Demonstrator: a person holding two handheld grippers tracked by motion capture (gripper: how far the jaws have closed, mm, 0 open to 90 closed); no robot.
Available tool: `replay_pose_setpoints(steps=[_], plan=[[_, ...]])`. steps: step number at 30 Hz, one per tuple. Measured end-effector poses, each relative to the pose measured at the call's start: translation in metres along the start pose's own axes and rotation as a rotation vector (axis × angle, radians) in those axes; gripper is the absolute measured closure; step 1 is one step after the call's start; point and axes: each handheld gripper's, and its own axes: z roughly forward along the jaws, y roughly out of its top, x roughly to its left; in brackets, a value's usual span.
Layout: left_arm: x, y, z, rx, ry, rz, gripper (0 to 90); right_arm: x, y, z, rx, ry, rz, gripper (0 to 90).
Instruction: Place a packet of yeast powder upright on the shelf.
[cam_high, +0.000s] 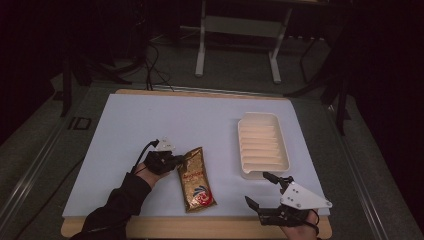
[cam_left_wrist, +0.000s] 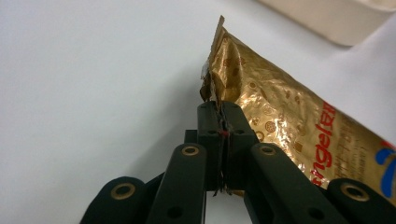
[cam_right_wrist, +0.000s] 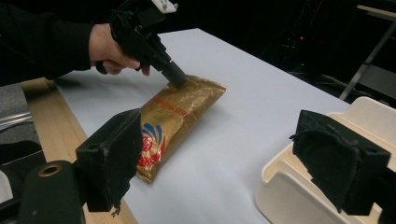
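Note:
A gold foil snack packet (cam_high: 196, 178) with red lettering lies flat on the white table near the front. My left gripper (cam_high: 177, 160) is shut on the packet's upper left corner. In the left gripper view the two jaws press together on the packet's sealed edge (cam_left_wrist: 215, 88), and the packet (cam_left_wrist: 280, 126) runs off to the right. My right gripper (cam_high: 261, 189) stands open and holds nothing, at the front right between the packet and the tray. Its own view shows its pads (cam_right_wrist: 114, 158) wide apart, with the packet (cam_right_wrist: 177, 114) and the left gripper (cam_right_wrist: 175, 74) beyond.
A cream ribbed tray (cam_high: 262, 145) sits at the table's right, just beyond the right gripper, its rim (cam_right_wrist: 289, 186) close to the right jaw. The white table cover (cam_high: 175, 120) ends at a wooden front edge (cam_high: 200, 227). Stands and cables sit on the dark floor behind.

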Motion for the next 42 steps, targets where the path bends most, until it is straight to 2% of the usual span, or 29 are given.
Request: replay_pose_setpoints(steps=[7, 14, 21, 34, 42], plan=[[-0.008, 0.011, -0.016, -0.034, -0.029, 0.005, 88.9, 0.001, 0.001, 0.000, 0.000, -0.007, -0.011, 15.9], [-0.021, 0.023, -0.033, -0.075, -0.055, 0.052, 88.9, 0.001, 0.002, -0.002, -0.012, -0.017, -0.015, 15.9], [-0.036, 0.033, -0.046, -0.121, -0.101, 0.079, 89.0, 0.001, 0.004, -0.005, -0.035, -0.026, -0.011, 15.8], [-0.059, 0.043, -0.060, -0.149, -0.169, 0.135, 89.1, 0.002, 0.008, -0.008, -0.030, -0.006, 0.006, 16.7], [-0.076, 0.050, -0.074, -0.180, -0.230, 0.202, 89.1, -0.002, 0.011, -0.011, -0.011, -0.019, 0.017, 20.8]])
